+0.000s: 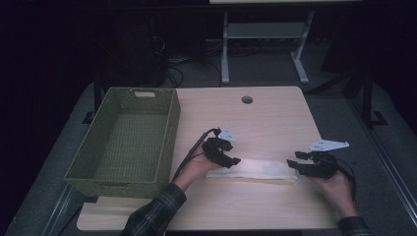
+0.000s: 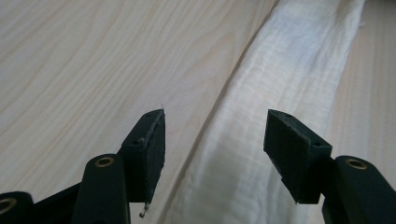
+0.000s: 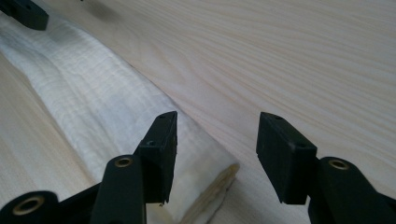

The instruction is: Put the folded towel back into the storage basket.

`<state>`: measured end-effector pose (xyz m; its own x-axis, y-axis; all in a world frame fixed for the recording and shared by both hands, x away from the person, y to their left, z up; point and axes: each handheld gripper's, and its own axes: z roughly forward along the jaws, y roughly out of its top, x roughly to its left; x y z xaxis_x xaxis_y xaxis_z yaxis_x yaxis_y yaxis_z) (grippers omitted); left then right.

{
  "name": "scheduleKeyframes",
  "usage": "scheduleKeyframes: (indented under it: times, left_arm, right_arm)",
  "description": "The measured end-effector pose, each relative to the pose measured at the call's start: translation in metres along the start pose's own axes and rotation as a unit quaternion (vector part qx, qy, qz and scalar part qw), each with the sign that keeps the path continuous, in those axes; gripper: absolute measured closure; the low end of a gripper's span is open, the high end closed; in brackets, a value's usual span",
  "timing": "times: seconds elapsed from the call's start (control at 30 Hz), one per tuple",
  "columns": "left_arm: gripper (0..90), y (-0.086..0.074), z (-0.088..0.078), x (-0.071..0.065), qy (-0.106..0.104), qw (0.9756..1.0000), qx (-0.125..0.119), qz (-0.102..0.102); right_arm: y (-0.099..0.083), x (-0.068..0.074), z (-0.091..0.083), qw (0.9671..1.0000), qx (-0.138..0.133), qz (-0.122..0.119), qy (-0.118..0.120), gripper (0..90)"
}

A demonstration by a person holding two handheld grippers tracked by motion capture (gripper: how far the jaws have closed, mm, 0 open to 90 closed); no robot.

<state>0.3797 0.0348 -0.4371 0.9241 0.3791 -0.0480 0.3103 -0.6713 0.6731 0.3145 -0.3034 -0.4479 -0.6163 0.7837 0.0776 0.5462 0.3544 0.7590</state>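
Note:
A long folded white cloth (image 1: 255, 169) lies flat on the light wooden table (image 1: 265, 118), near its front edge. My left gripper (image 1: 235, 161) hovers at the cloth's left end, open. In the left gripper view the cloth (image 2: 289, 70) runs away between the spread jaws of that gripper (image 2: 215, 135), and the pads are clear of it. My right gripper (image 1: 294, 164) is at the cloth's right end, also open. In the right gripper view its jaws (image 3: 217, 140) straddle the far edge of the cloth's folded end (image 3: 93, 93). A jaw of the left gripper (image 3: 28, 11) shows at the top left.
A green woven basket (image 1: 167, 142) stands empty on the table's left side, close to the left hand. There is a round cable hole (image 1: 247, 100) near the table's far edge. Beyond the table are the white legs of another desk (image 1: 225, 54) and dark floor.

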Motion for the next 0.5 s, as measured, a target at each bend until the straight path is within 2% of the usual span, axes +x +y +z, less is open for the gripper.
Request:
scheduleKeyframes:
  times: [0.1,0.23,0.33,0.37,0.43,0.5]
  left_arm:
    - [39.0,-0.001,0.014,0.003,-0.015,0.9998,0.013,-0.003]
    - [41.5,-0.003,0.023,0.004,-0.023,0.9994,0.027,-0.004]
    - [42.2,-0.004,0.025,0.003,-0.024,0.999,0.036,-0.002]
    - [42.3,-0.004,0.026,0.003,-0.026,0.9987,0.045,0.006]
    - [43.0,-0.004,0.027,0.002,-0.025,0.9989,0.04,0.001]
    - [43.8,-0.004,0.027,0.001,-0.023,0.9988,0.042,0.01]
  right_arm:
    - [0.0,-0.002,0.003,1.0,0.003,0.0,-0.001,48.6]
    - [0.0,-0.003,0.007,0.9999,0.008,0.005,-0.004,51.3]
    - [-0.001,-0.004,0.008,0.9999,0.013,0.007,-0.005,53.0]
    - [-0.002,-0.005,0.009,0.9998,0.017,0.012,-0.004,53.6]
    - [-0.004,-0.006,0.011,0.9996,0.023,0.017,-0.002,53.6]
    - [-0.005,-0.007,0.014,0.9995,0.027,0.019,0.0,53.6]
